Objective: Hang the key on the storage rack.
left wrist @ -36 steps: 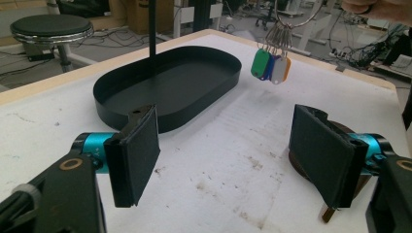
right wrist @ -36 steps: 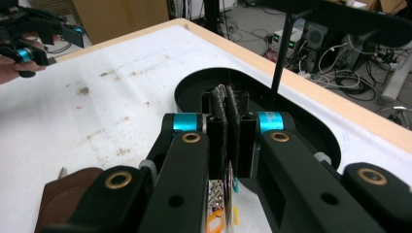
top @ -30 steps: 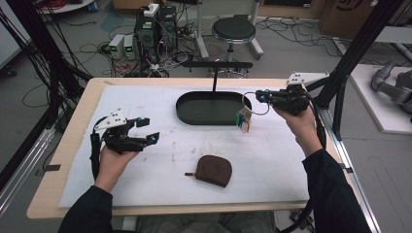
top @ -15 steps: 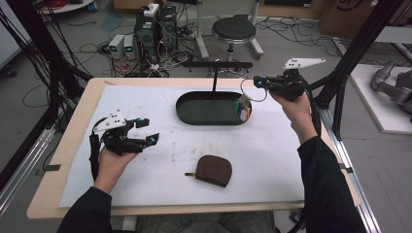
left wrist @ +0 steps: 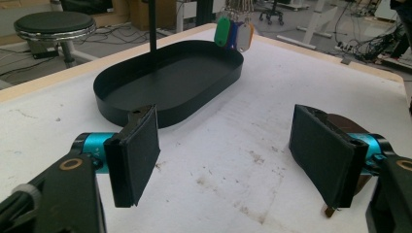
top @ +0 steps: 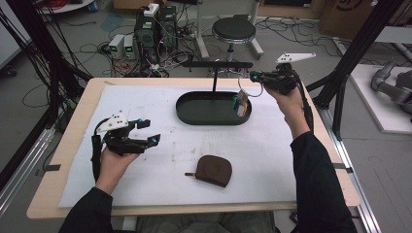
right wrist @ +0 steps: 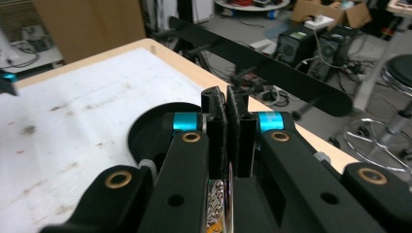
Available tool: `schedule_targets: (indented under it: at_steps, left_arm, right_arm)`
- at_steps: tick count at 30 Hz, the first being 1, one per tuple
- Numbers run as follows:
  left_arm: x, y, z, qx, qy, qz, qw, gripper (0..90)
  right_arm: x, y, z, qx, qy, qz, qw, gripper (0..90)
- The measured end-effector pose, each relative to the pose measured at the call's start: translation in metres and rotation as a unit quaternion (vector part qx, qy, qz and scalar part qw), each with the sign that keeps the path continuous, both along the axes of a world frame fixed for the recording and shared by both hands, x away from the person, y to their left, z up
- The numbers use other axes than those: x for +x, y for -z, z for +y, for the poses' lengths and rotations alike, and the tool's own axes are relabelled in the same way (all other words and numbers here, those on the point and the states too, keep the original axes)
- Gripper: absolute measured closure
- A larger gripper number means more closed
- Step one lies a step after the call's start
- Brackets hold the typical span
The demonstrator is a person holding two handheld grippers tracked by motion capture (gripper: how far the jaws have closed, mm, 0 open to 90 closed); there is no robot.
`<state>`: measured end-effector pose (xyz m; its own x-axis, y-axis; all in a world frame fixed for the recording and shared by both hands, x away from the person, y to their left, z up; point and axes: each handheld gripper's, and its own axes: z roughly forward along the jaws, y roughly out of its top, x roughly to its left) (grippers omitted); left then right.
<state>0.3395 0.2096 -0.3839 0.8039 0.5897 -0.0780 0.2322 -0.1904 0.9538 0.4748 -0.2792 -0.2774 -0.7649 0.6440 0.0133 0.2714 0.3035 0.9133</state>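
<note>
My right gripper [top: 253, 76] is raised over the far right of the table, shut on a metal key ring with green, blue and white tags [top: 241, 105]. The bunch hangs over the right end of the black oval tray [top: 194, 116]. In the right gripper view the jaws [right wrist: 227, 99] are pressed together, with keys glinting below them [right wrist: 217, 213]. My left gripper [top: 149, 132] hovers open and holding nothing over the white mat at the left. Between its pads [left wrist: 226, 150] lies bare mat, with the tray [left wrist: 160, 114] and the hanging tags [left wrist: 233, 34] beyond.
A thin post carrying a black horizontal bar [top: 217, 64] rises from the tray's far side, close ahead of the right gripper [right wrist: 272, 73]. A brown zip pouch [top: 214, 170] lies on the mat near the front. A stool and cabling stand on the floor behind the table.
The right gripper has risen and moved farther from me with the key ring. The tags now hang over the tray's right end. The left gripper has stayed put.
</note>
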Motion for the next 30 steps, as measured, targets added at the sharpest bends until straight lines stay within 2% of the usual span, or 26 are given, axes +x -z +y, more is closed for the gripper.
schedule_targets:
  at_steps: [8,16,20,24,30]
  left_arm:
    - [0.000,0.001,-0.001,0.001,0.000,0.002,1.0000,26.6]
    - [0.000,0.003,-0.001,0.004,0.004,0.004,1.0000,26.6]
    - [0.000,0.004,-0.001,0.003,0.003,0.005,1.0000,26.6]
    - [-0.001,0.004,0.001,0.004,0.002,0.006,1.0000,26.6]
    - [-0.004,0.004,0.004,0.003,0.000,0.003,1.0000,26.6]
  right_arm:
    - [0.016,0.009,-0.002,0.005,0.020,0.009,0.9997,87.8]
    - [0.030,0.008,0.003,0.000,0.032,0.017,0.9993,87.8]
    - [0.034,0.008,0.003,0.003,0.037,0.013,0.9992,87.8]
    - [0.041,0.014,0.001,-0.001,0.048,0.029,0.9984,87.8]
    - [0.044,0.017,0.000,0.004,0.055,0.028,0.9981,87.8]
